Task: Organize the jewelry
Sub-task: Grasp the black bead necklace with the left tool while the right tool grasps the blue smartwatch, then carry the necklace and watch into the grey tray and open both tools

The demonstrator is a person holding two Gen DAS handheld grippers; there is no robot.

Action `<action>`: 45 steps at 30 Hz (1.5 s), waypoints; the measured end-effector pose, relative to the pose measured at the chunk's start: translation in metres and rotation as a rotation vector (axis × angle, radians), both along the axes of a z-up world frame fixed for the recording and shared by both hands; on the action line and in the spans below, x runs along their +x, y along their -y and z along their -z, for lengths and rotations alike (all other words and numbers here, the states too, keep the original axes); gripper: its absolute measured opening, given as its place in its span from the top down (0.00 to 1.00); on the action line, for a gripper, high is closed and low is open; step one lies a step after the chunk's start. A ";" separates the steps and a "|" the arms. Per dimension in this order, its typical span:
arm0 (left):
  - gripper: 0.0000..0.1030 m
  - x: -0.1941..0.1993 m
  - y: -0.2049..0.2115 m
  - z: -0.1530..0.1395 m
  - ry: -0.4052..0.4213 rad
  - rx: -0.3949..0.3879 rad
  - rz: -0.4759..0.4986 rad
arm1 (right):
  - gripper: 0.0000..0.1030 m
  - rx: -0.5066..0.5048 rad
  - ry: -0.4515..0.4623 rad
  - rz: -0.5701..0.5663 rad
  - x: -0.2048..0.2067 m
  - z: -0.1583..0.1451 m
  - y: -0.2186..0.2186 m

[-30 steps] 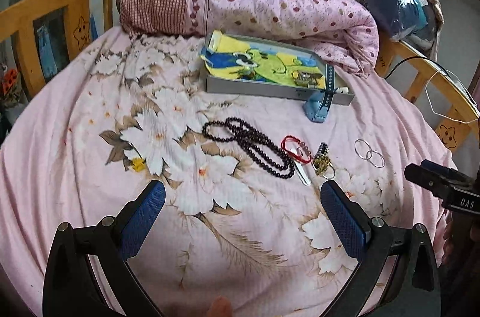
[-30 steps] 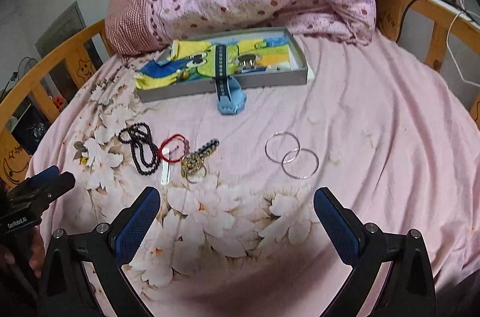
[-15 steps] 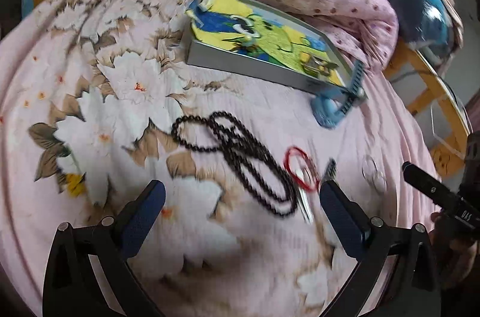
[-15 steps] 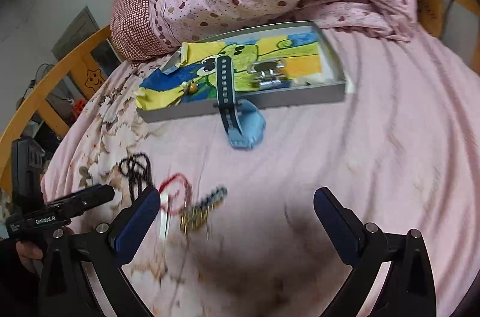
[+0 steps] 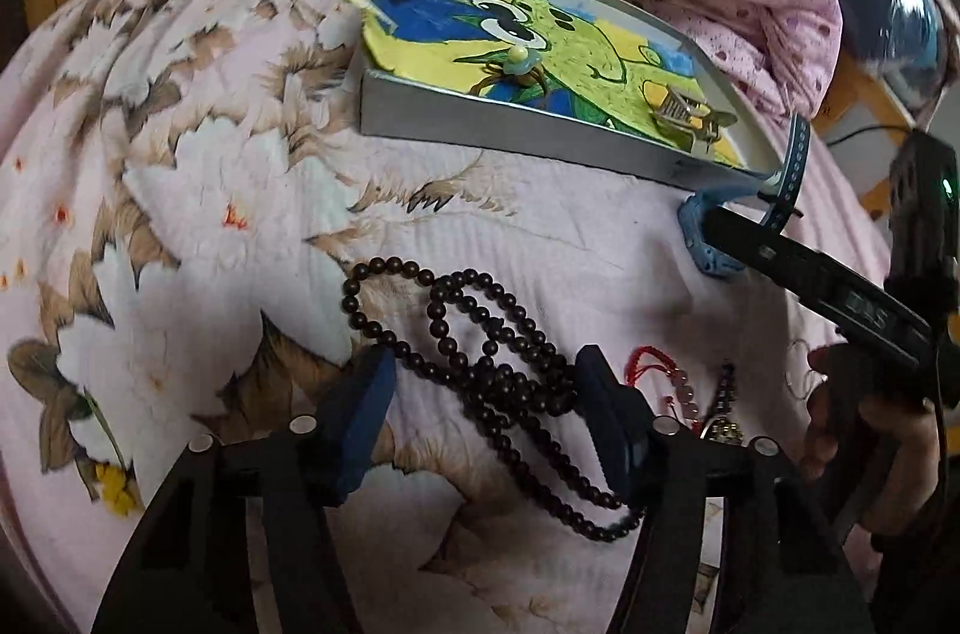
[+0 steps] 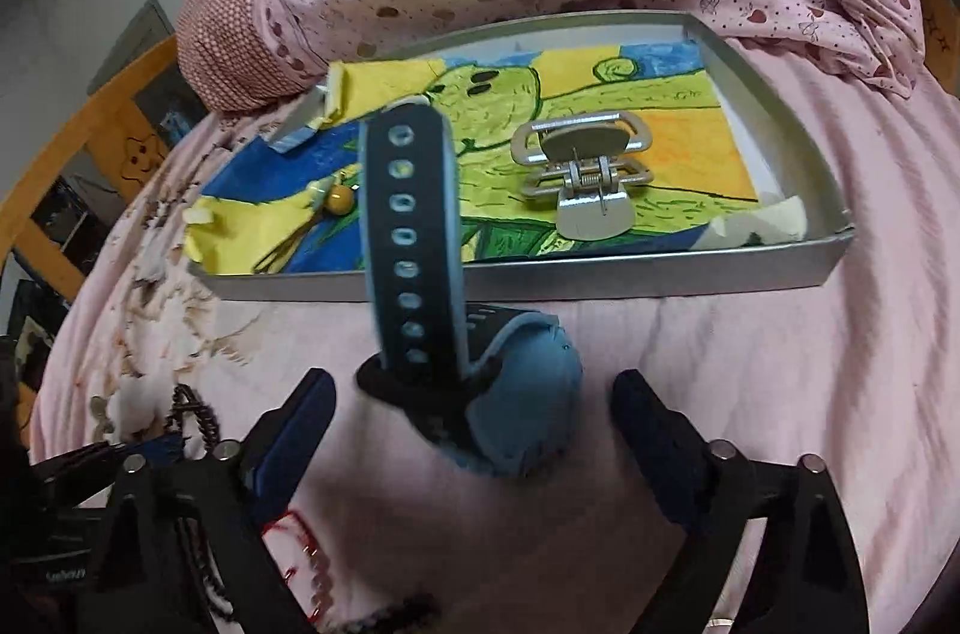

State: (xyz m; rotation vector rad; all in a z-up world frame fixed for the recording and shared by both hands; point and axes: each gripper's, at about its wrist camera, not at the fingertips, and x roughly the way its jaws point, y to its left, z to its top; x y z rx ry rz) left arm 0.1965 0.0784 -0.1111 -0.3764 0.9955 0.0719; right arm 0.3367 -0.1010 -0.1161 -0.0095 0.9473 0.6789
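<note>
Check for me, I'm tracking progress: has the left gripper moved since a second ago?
Yes. The left gripper has come forward toward the grey tray; its closing jaws now straddle the dark bead necklace.

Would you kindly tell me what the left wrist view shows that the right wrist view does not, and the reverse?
Only the left wrist view shows the whole dark bead necklace lying between the left gripper pads, untouched. Only the right wrist view shows the right gripper pads, apart either side of the blue watch. Both show the grey tray with its metal clip, watch strap over its rim, and the red bracelet.
</note>
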 end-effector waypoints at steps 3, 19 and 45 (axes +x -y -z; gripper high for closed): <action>0.67 0.002 0.002 0.001 -0.019 0.064 -0.010 | 0.32 -0.023 0.032 0.017 -0.003 0.003 0.000; 0.92 -0.026 0.023 -0.032 0.066 0.049 0.043 | 0.56 0.012 0.059 -0.075 -0.056 -0.023 0.019; 0.92 0.089 -0.022 -0.128 0.287 -0.026 0.141 | 0.56 0.098 0.153 -0.120 0.034 -0.071 -0.024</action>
